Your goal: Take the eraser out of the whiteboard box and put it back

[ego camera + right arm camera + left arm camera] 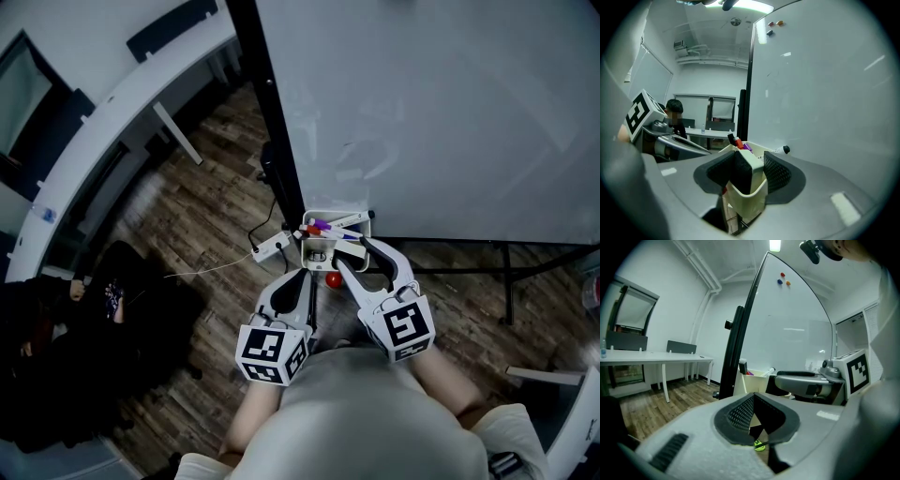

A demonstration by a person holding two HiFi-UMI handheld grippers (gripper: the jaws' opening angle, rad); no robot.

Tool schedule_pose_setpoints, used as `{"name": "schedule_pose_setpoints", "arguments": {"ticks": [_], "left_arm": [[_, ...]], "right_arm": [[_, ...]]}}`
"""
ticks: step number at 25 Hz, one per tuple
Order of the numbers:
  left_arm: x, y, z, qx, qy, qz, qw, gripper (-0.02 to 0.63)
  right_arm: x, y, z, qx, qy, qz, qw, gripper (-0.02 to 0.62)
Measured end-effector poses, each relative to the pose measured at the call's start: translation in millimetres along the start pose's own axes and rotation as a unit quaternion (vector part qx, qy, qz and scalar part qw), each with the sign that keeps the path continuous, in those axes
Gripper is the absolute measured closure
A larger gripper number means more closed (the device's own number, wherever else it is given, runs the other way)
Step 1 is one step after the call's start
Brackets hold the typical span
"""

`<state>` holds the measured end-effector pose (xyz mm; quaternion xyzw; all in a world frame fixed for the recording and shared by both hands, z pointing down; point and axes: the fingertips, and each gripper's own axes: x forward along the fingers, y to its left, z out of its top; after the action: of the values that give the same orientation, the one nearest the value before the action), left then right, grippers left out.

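The cream whiteboard box [336, 217] hangs at the whiteboard's [431, 112] lower left corner with markers [323, 227] in it. In the right gripper view the eraser [755, 177], white with a dark felt side, stands up out of the box [747, 200]. My right gripper [749, 171] is shut on it, a pad touching each side. It reaches the box from the right [352, 251]. My left gripper [302, 274] hangs just below and left of the box, shut with nothing held [753, 398]. From the left gripper view the box [754, 379] lies ahead.
The black board post [272, 103] rises left of the box. On the wood floor below lie a white power strip [272, 247], a small red object [334, 278] and a dark heap [84, 319]. A white desk [103, 122] runs along the left. A person [672, 117] stands far behind.
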<state>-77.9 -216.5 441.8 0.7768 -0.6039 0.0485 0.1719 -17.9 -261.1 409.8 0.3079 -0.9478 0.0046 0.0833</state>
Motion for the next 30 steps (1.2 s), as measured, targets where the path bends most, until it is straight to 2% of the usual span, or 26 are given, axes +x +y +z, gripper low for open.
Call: {"name": "schedule_pose_setpoints", "arguments": {"ticks": [18,30], "left_arm": [[-5,-4,-2,0.002,0.0,-0.007,1.0,0.606],[-10,-10,-3,0.001,-0.002,-0.011,0.9999,0.606]], "right_arm": [[-3,0,0,-0.008,0.005,-0.013,1.0,0.402],[-11,-2,26,-0.023,-0.021,-0.021,0.999,0.403]]}}
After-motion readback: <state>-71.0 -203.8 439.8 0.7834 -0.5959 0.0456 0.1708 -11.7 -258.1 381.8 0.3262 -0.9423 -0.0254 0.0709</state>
